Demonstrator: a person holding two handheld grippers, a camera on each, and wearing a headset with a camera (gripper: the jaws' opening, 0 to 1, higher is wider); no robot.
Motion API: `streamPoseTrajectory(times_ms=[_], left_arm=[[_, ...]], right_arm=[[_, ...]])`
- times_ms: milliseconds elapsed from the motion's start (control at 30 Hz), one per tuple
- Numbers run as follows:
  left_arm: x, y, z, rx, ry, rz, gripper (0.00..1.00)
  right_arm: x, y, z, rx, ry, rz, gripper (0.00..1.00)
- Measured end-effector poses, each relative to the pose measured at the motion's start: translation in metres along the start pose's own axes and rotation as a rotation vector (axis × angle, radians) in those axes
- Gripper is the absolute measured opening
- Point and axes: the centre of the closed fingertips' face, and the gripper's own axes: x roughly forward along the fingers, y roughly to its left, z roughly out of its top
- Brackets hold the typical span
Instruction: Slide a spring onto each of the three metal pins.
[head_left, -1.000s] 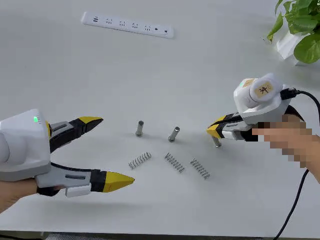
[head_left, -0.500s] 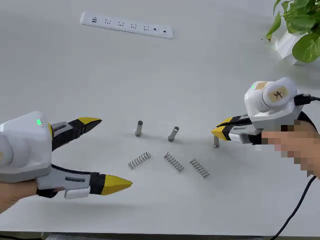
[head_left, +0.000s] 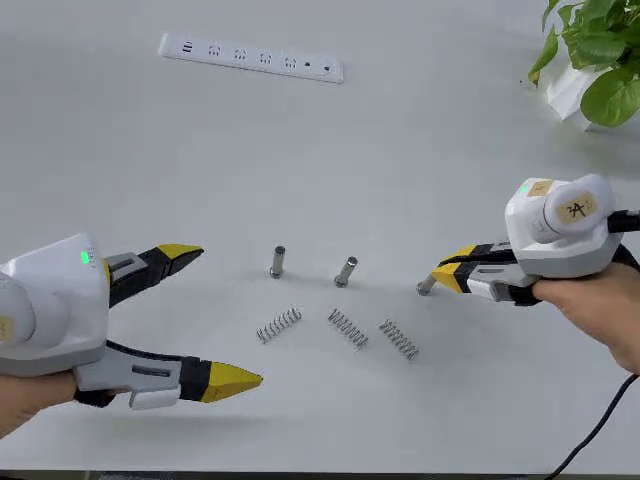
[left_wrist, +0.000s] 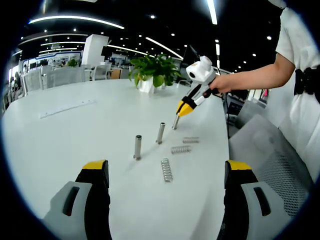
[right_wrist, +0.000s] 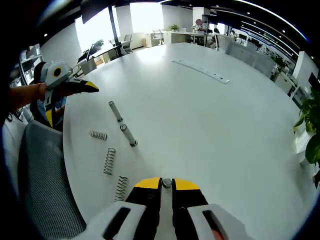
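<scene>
Two metal pins (head_left: 277, 261) (head_left: 345, 270) stand on the white table (head_left: 330, 170). A third pin (head_left: 427, 286) leans, its top end between the tips of my right gripper (head_left: 446, 276), which is shut on it; the right gripper view shows that pin's end (right_wrist: 166, 183) at the closed tips (right_wrist: 162, 183). Three springs (head_left: 279, 324) (head_left: 348, 327) (head_left: 399, 339) lie loose in a row in front of the pins. My left gripper (head_left: 215, 315) hovers wide open left of them, holding nothing; the left gripper view looks along its jaws (left_wrist: 166, 169) toward the springs (left_wrist: 166, 169) and pins (left_wrist: 137, 147).
A white power strip (head_left: 250, 57) lies at the far side of the table. A potted plant (head_left: 590, 60) stands at the far right corner. A black cable (head_left: 600, 420) trails from the right gripper. An office chair (left_wrist: 270, 165) stands beside the table.
My right gripper has drawn back to the right, still holding the third pin, which now leans instead of standing upright. The left gripper has barely moved.
</scene>
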Motion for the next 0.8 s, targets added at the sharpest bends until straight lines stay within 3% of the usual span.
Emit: streamPoseTrajectory(times_ms=[300,800], left_arm=[[0.000,0.000,0.001,-0.004,-0.002,0.000,0.95],[0.003,-0.001,0.000,-0.006,0.002,-0.005,0.95]], right_arm=[[0.003,-0.005,0.001,-0.005,-0.032,-0.008,0.04],[0.004,0.010,0.014,-0.027,-0.064,-0.006,0.04]])
